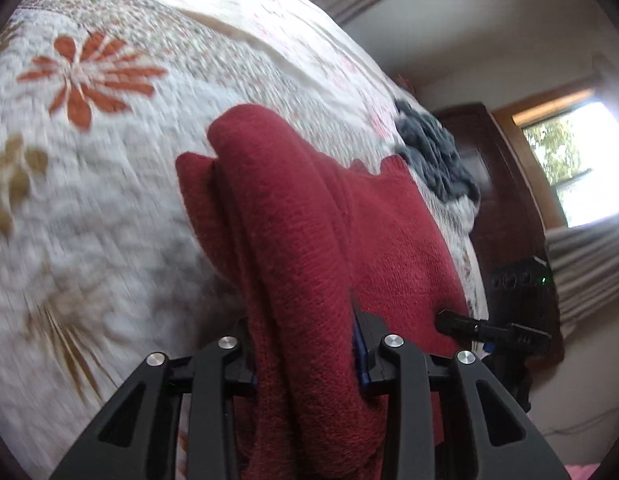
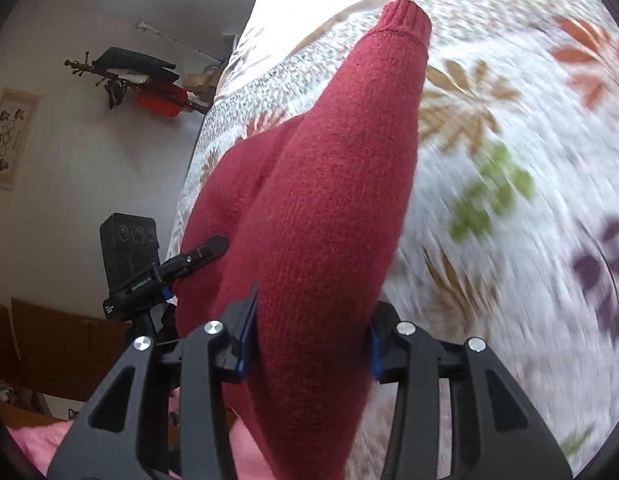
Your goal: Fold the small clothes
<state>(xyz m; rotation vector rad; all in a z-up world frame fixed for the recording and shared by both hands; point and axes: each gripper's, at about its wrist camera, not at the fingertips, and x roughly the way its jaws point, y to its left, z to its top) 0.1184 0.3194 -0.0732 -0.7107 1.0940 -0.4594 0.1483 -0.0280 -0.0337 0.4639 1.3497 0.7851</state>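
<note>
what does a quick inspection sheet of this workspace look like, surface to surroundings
surface: floral quilted bedspread, blurred by motion
job's things: red knit sweater, bunched, one ribbed cuff pointing away
clutter: grey fluffy garment at the far bed edge
grippers: left tool shut on the sweater; right tool shut on a sleeve
cables: nothing seen for certain
surroundings: window, dark wooden furniture, wall poster, coat rack

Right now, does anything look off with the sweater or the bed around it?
Nothing damaged. The red sweater is bunched into thick rolls in both the left gripper and the right gripper, not flat. A crumpled grey garment lies beyond it on the floral bedspread.
</note>
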